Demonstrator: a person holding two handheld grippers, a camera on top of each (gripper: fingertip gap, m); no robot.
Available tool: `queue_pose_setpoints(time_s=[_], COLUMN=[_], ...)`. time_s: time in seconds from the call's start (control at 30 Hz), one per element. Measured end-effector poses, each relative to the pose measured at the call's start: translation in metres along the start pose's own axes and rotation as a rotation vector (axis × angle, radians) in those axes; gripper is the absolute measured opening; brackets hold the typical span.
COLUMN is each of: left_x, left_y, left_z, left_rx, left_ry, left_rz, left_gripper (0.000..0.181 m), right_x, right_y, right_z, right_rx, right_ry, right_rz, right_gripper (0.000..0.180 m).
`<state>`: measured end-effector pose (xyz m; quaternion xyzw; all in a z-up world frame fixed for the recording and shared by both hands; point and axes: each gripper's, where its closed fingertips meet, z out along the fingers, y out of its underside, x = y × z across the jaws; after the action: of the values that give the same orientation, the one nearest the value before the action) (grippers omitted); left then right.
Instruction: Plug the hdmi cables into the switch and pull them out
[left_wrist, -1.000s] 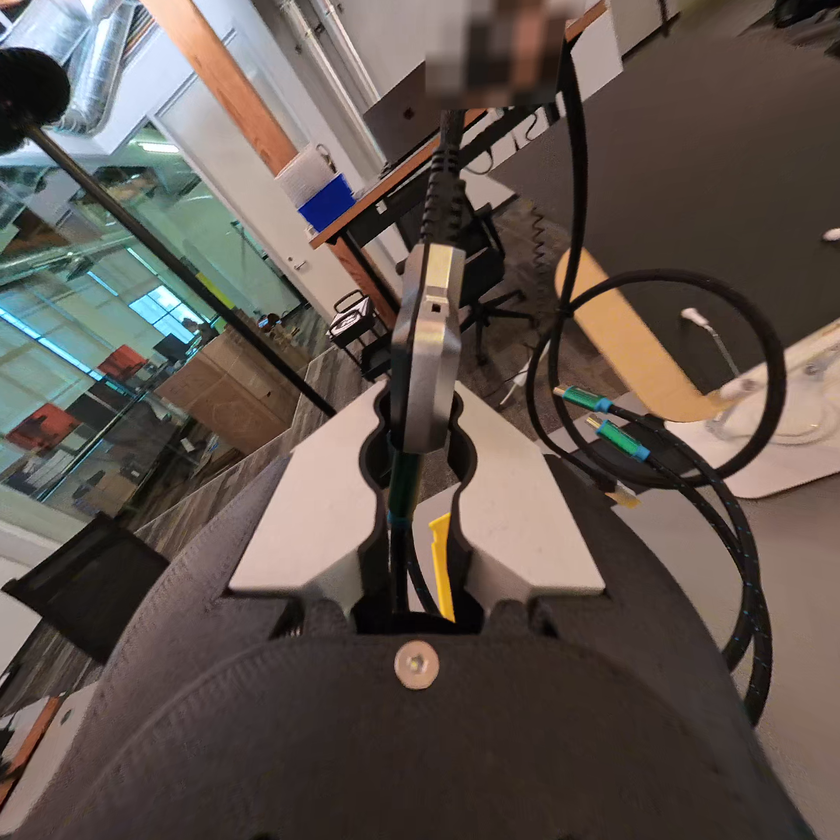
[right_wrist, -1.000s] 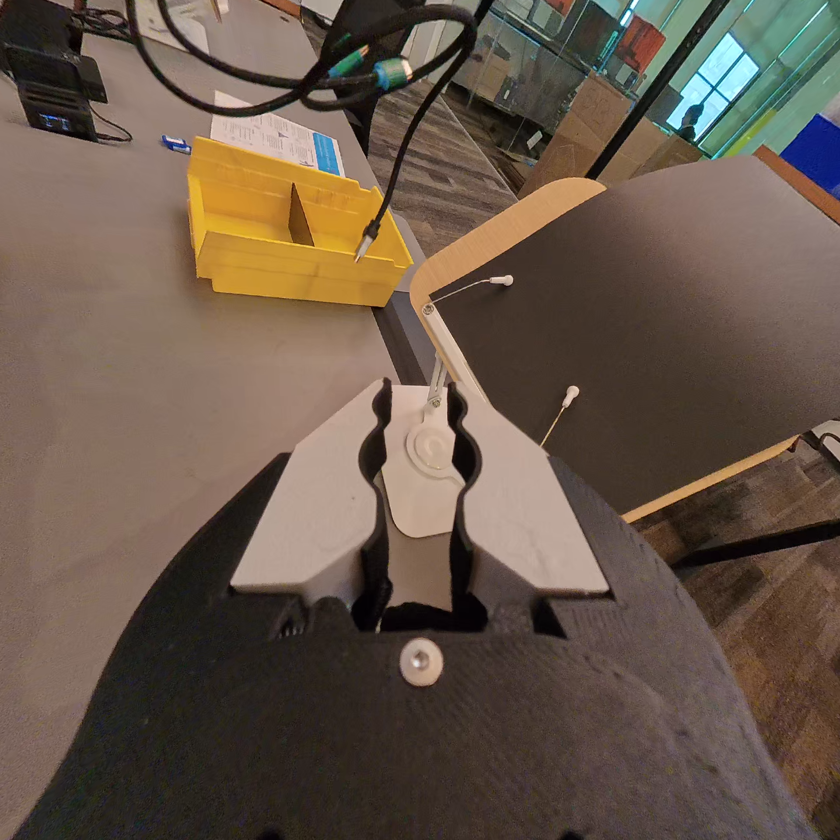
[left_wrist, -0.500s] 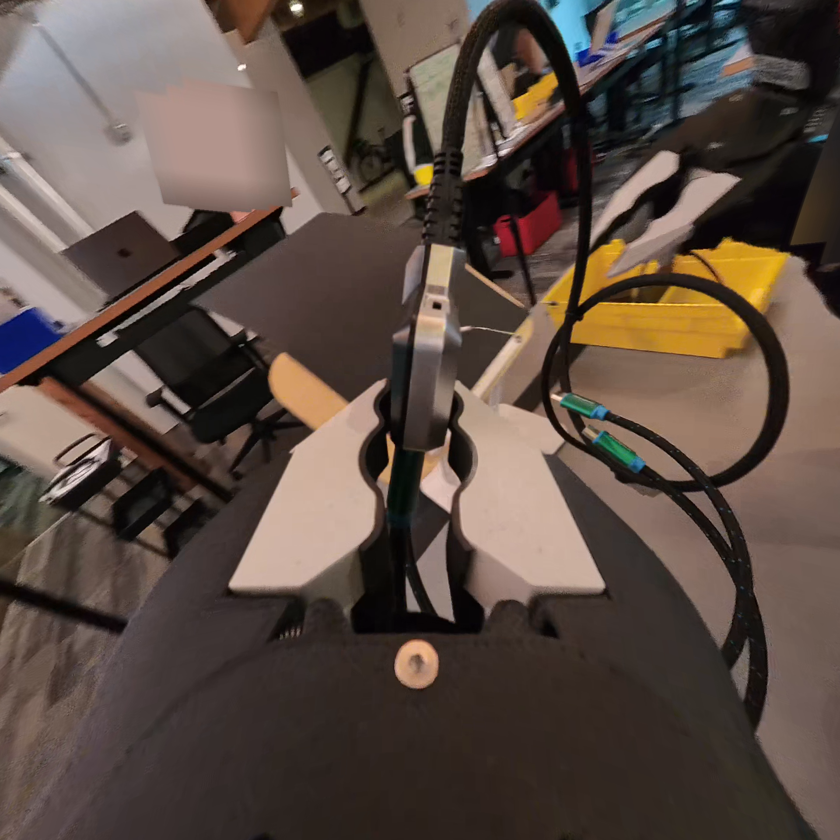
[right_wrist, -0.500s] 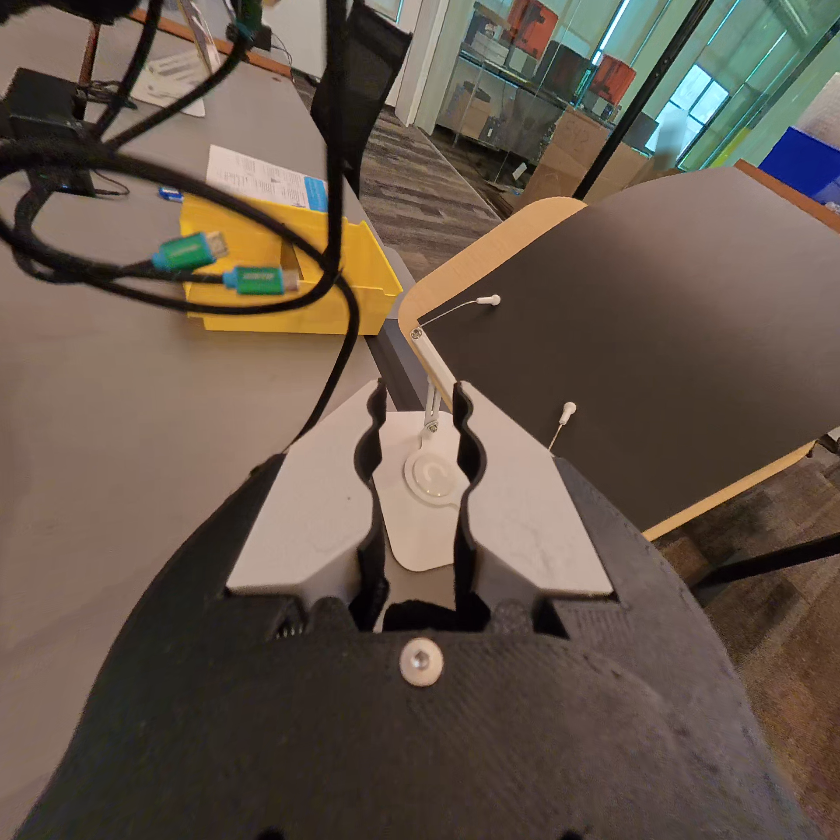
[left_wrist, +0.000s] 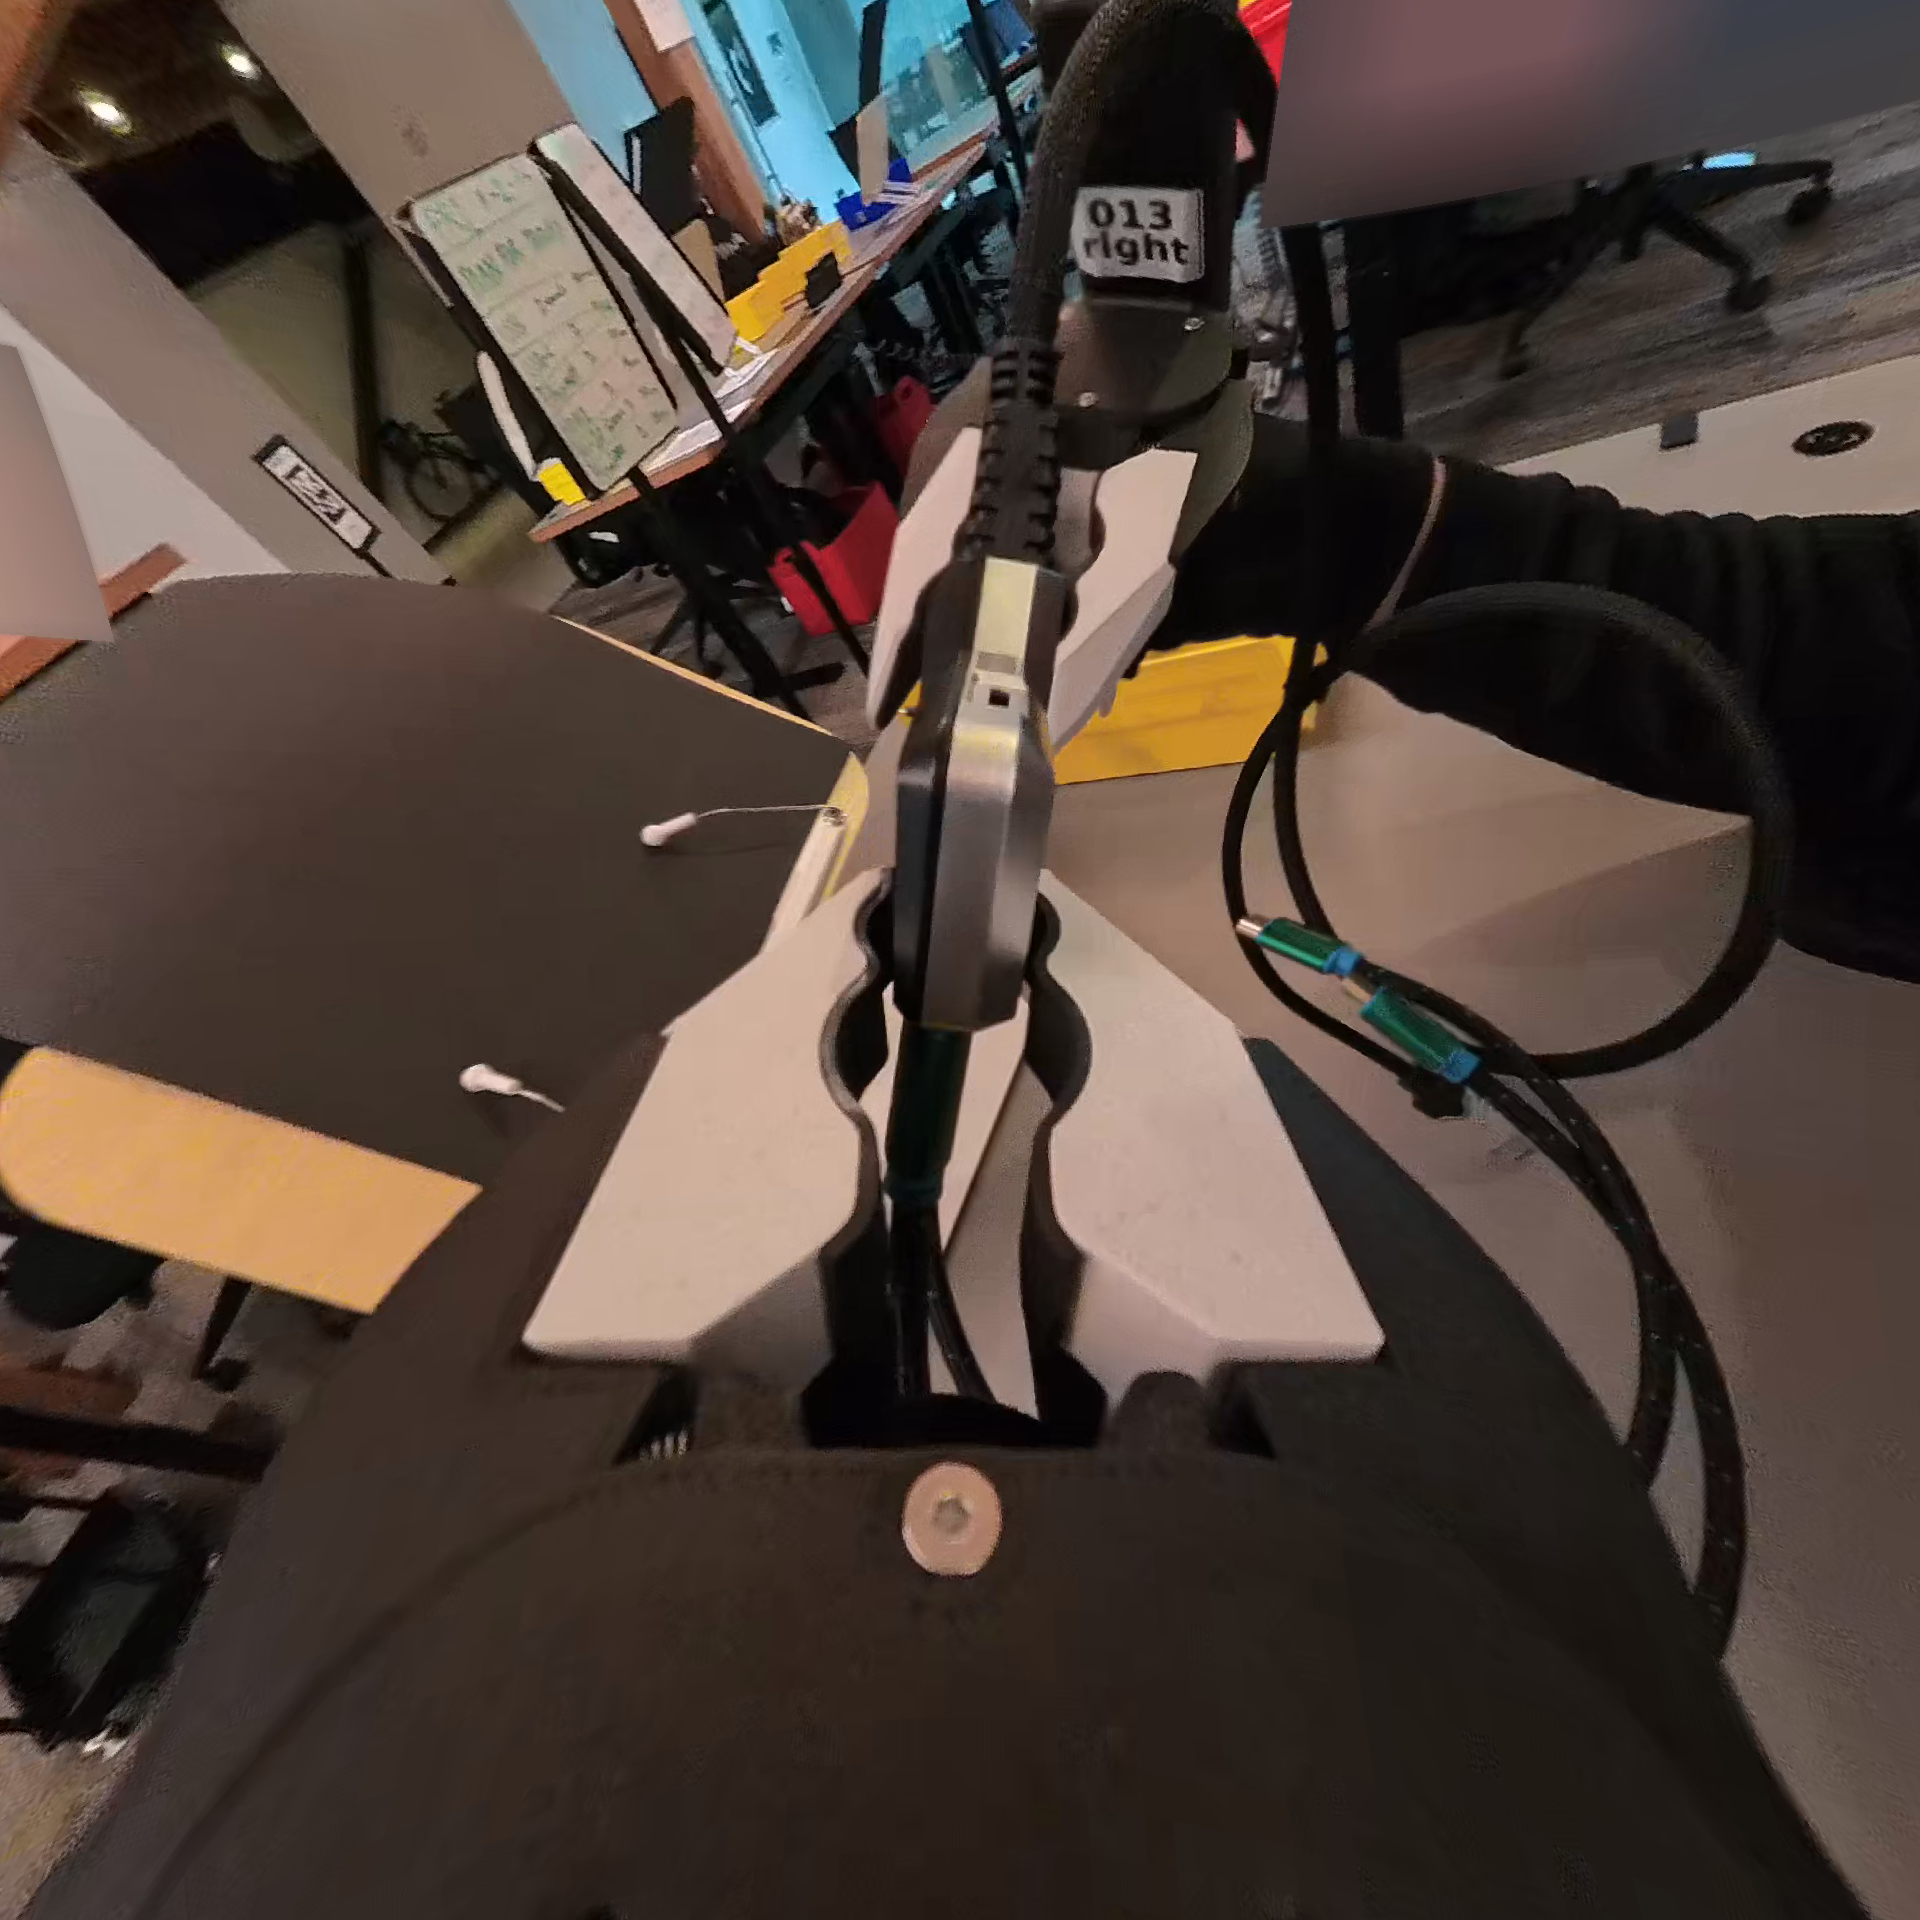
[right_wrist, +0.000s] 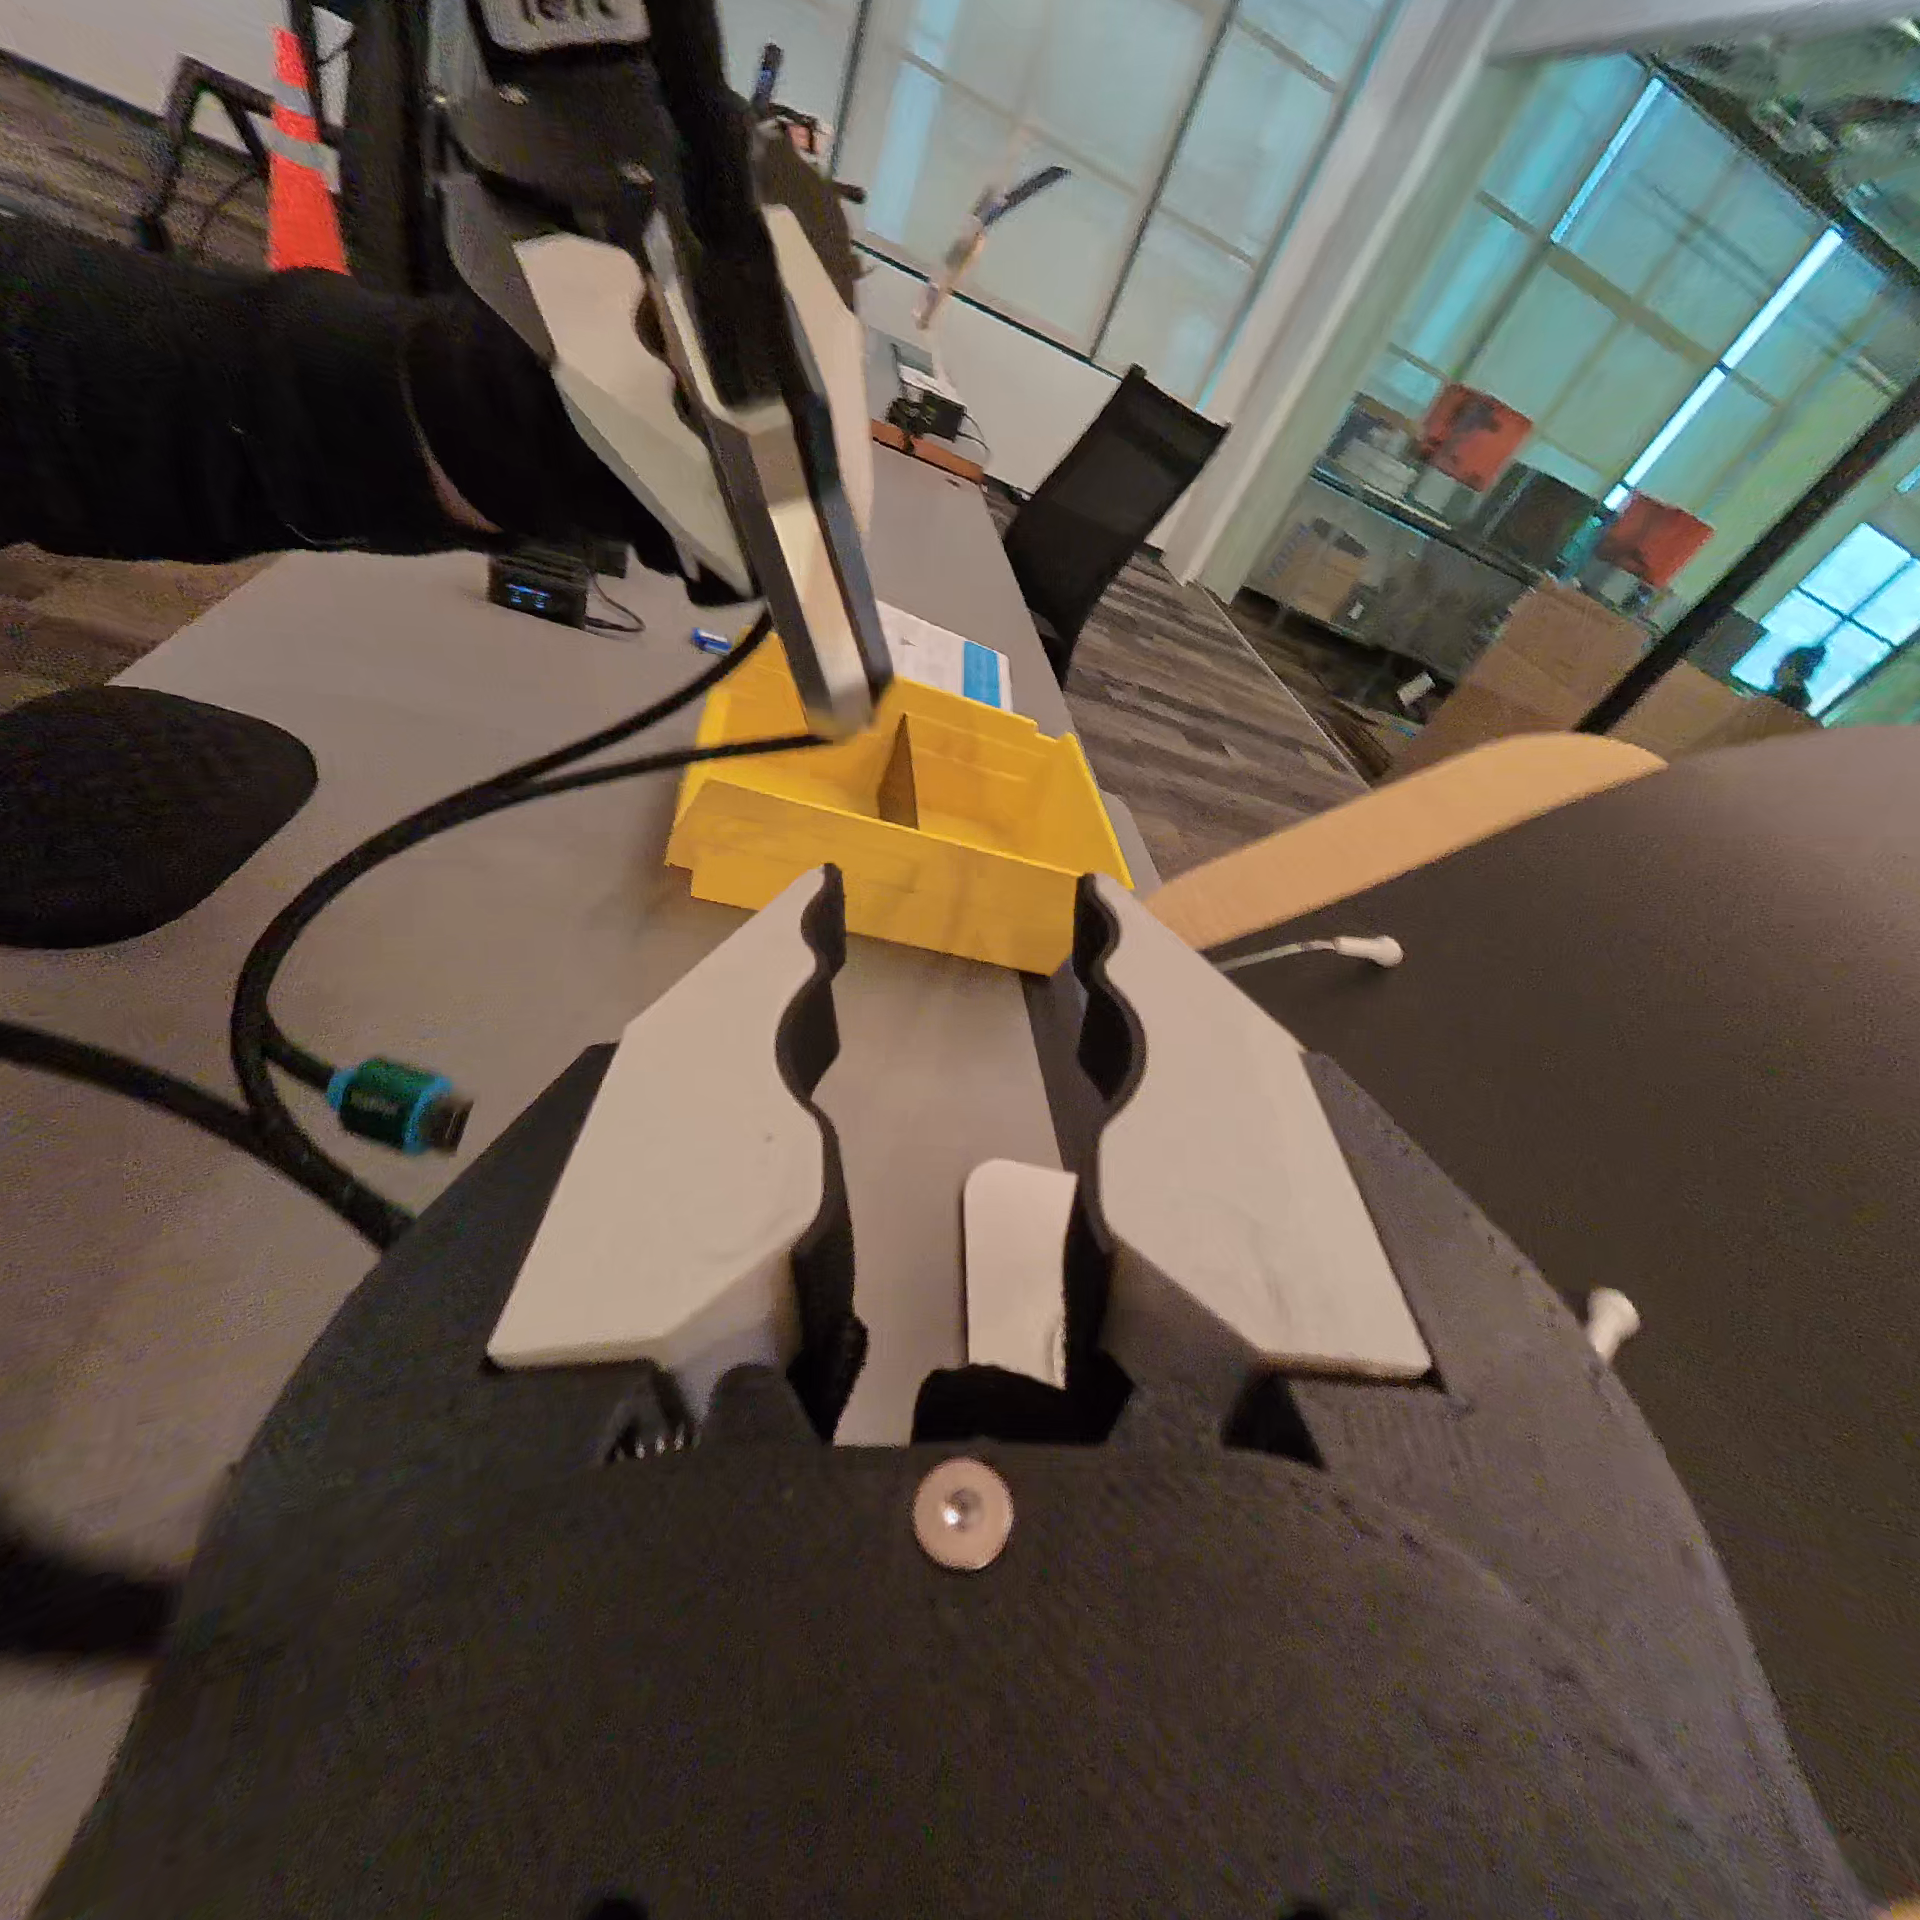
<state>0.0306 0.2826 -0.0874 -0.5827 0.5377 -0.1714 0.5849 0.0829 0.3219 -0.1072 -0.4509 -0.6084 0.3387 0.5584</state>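
The left gripper's fingers (left_wrist: 790, 1101) squeeze the silver switch (left_wrist: 971, 831) and hold it up in the air.

The switch stands on end, its long side running away from the left gripper (left_wrist: 961, 935). Farther right, the right gripper (right_wrist: 956, 997) is spread wide and holds nothing. Two loose green cable plugs (left_wrist: 1361, 997) hang to the right, nearest that empty gripper.

left wrist: faces right tongs (left_wrist: 1023, 582), close | right wrist: faces left tongs (right_wrist: 717, 416) | shared: yellow bin (right_wrist: 935, 831)
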Motion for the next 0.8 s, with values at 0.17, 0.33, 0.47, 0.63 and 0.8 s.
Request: queue_pose_setpoints(time_s=[0.17, 0.33, 0.47, 0.63, 0.8], left_x=[0.010, 0.015, 0.015, -0.009, -0.015], left_y=[0.007, 0.012, 0.017, 0.022, 0.033], left_z=[0.021, 0.032, 0.035, 0.029, 0.026], left_rx=[0.010, 0.026, 0.020, -0.060, -0.303], left_ry=[0.050, 0.091, 0.111, -0.029, -0.159], left_rz=[-0.012, -0.040, -0.078, -0.068, 0.183], left_gripper=[0.020, 0.020, 0.021, 0.054, 0.060], right_x=[-0.025, -0.032, -0.030, -0.017, -0.005], right_y=[-0.005, -0.006, -0.001, 0.018, 0.036], right_z=[0.023, 0.029, 0.029, 0.032, 0.034], right_rx=[0.019, 0.059, 0.016, -0.150, -0.343], right_ry=[-0.108, -0.149, -0.119, -0.015, 0.097], right_rz=[-0.037, -0.034, -0.080, -0.142, -0.246], right_gripper=[0.038, 0.019, 0.019, 0.019, 0.019])
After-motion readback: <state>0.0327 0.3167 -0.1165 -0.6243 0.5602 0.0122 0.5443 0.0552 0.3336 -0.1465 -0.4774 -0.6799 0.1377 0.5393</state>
